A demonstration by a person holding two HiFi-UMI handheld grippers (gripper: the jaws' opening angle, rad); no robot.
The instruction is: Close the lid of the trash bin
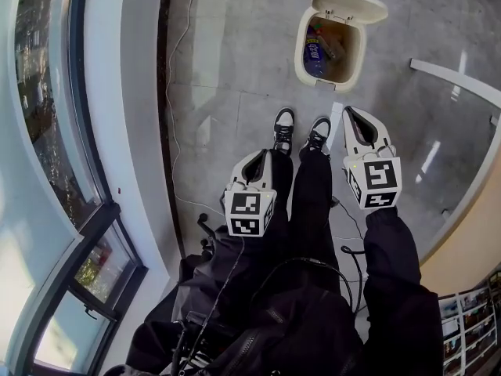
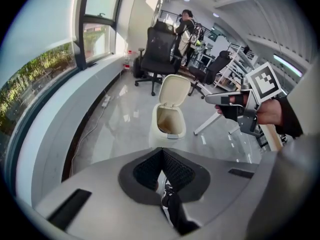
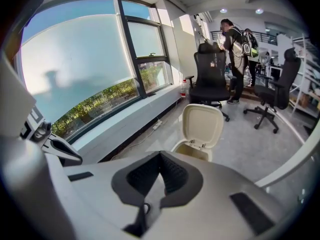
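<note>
Nothing of the closing is done yet: the trash bin [image 1: 300,53] stands on the floor [image 1: 235,77] well out from its window-side edge, its lid [image 1: 350,5] upright and untouched, while the left gripper [image 1: 261,155] and right gripper [image 1: 350,113], well short of it, have jaws pressed together on nothing.

Pale, glossy floor beside the window wall, as my feed shows it.
The floor [image 1: 227,69] carries the cream trash bin [image 1: 338,83], its lid [image 1: 350,5] standing up, ahead of two black-and-white shoes [image 1: 283,128]. A thin white cable [image 1: 167,92] trails along the wall side, a white bar [image 1: 454,77] rests at the right, and black office chairs [image 2: 159,51] stand farther back.
</note>
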